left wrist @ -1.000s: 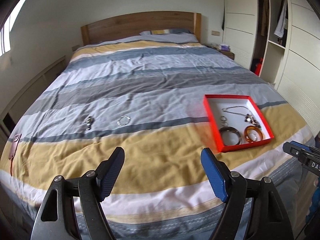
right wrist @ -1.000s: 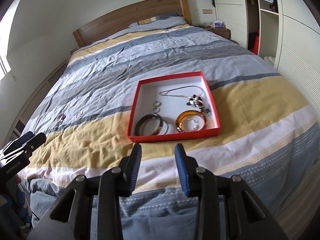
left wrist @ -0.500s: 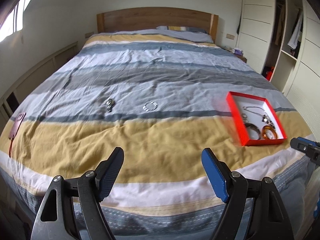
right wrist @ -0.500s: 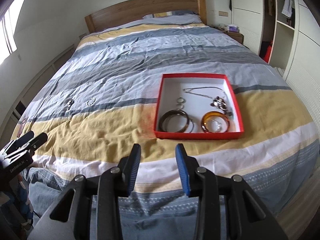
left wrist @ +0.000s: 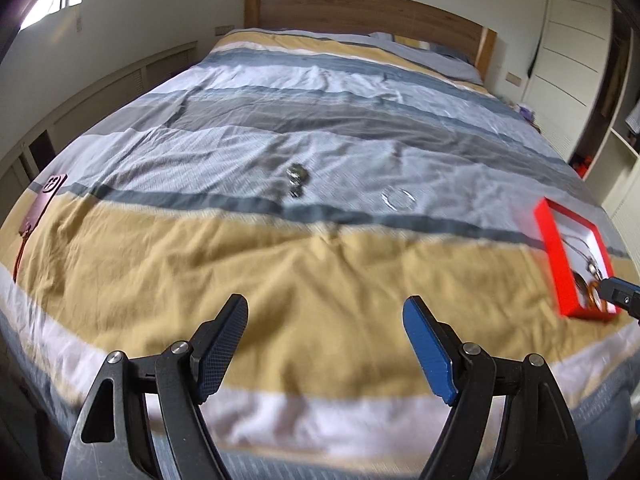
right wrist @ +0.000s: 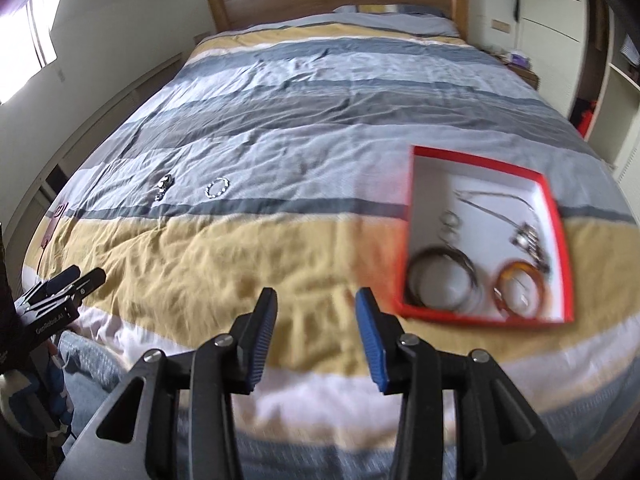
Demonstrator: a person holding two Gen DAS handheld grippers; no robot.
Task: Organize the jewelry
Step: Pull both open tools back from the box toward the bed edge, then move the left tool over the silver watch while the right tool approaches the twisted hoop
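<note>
— Two pieces of jewelry lie loose on the bed (left wrist: 320, 264), right?

— Yes, on the pale grey stripe of the cover: a small metal clump (right wrist: 164, 184) and, just to its right, a beaded ring-shaped bracelet (right wrist: 217, 188). They sit near each other but apart.

— And the rest?

— In the red box (right wrist: 560, 216), well to the right on the yellow stripe. Its white inside holds a dark bangle (right wrist: 442, 280), an amber bangle (right wrist: 520, 286), a chain necklace (right wrist: 496, 200) with a pendant, and a couple of small rings, blurred.

— How does the left hand-held gripper (left wrist: 324, 344) stand?

— Spread wide above the yellow stripe near the foot of the bed, nothing between its blue pads.

— The right hand-held gripper (right wrist: 316, 332)?

— Its jaws are opening, with a moderate gap and only the cover showing between them. It hangs left of the box's near corner, not touching it.

— Anything else on the bed?

— A reddish-brown flat case (left wrist: 44, 200) at the far left edge.
</note>
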